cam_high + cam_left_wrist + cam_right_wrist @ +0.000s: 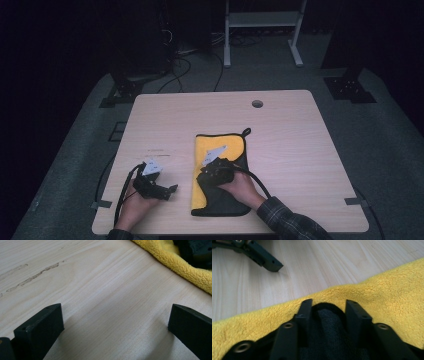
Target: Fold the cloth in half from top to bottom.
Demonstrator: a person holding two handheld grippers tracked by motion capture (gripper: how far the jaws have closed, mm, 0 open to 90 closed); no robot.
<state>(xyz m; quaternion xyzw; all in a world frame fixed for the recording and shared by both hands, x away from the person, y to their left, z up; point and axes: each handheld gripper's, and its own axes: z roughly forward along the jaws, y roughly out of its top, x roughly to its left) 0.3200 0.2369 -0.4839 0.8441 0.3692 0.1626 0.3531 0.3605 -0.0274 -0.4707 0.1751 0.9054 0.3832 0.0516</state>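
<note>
A yellow cloth point(231, 146) with a dark grey underside lies folded on the wooden table point(280, 130), a little right of centre. Its near end is turned over, dark side up. My right gripper point(201, 178) rests on that end, pointing towards the cloth's left edge. In the right gripper view its jaws point(329, 308) are shut on a raised fold of the dark cloth point(327, 322), with yellow pile point(387, 297) arching just beyond the tips. My left gripper point(171, 192) sits on bare wood left of the cloth. Its jaws point(115, 322) are wide open and hold nothing.
The cloth's yellow edge point(185, 267) lies just ahead and to the right of the left gripper. Pale scuff marks point(37, 276) streak the wood. A round cable hole point(257, 104) sits near the far edge. Behind the table are a white stand point(260, 20) and floor cables point(175, 65).
</note>
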